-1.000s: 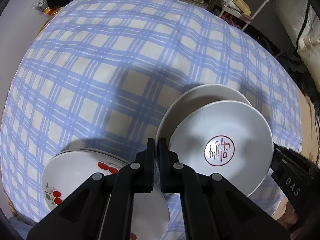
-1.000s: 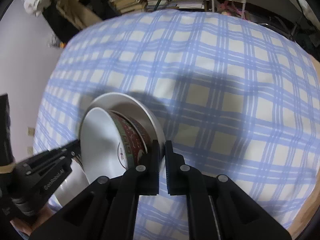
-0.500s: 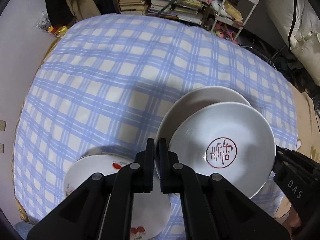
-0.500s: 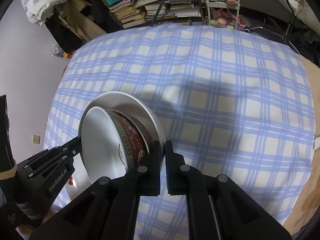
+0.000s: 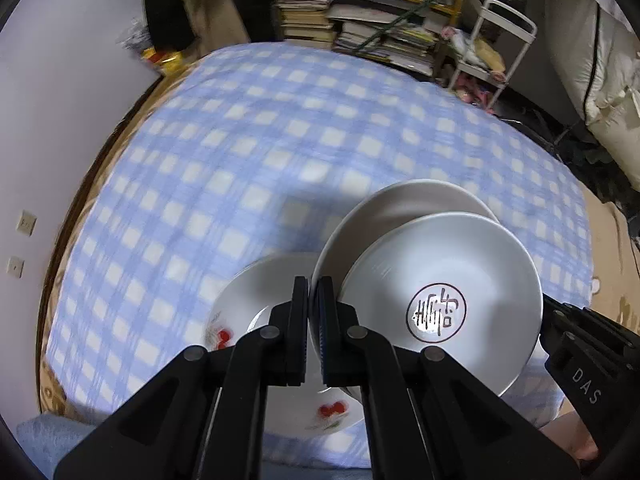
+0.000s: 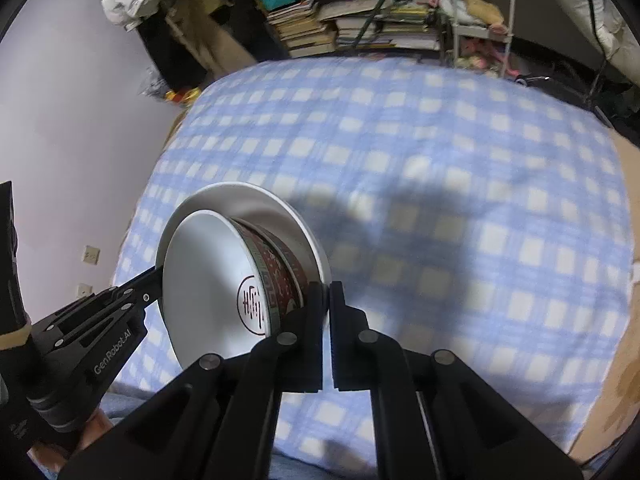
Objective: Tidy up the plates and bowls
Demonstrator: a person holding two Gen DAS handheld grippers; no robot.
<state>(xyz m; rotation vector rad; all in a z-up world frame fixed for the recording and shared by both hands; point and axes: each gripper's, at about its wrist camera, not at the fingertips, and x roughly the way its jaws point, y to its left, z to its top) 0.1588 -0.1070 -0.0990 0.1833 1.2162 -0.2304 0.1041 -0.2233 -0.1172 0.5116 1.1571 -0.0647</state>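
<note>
A white plate [image 5: 400, 208] hangs above the table, tilted, with a bowl [image 5: 436, 316] resting on it. The bowl is white inside with a red seal mark and has a red patterned outside [image 6: 280, 272]. My left gripper [image 5: 314, 292] is shut on the plate's left rim. At the opposite rim, my right gripper [image 6: 326, 292] is shut on the same plate [image 6: 256, 204]. Below on the table lies a white plate with red cherries [image 5: 240, 320], partly hidden behind my left fingers.
The table carries a blue and white checked cloth [image 5: 240, 160]. Behind it stand stacks of books [image 5: 312, 20] and a white trolley [image 5: 500, 40]. A pale wall with sockets [image 5: 24, 224] lies to the left, and white padded fabric [image 5: 600, 80] to the right.
Both grippers have risen with the plate and bowl held between them. The table looks farther away, and the cherry plate has slid from lower left to under my left fingers.
</note>
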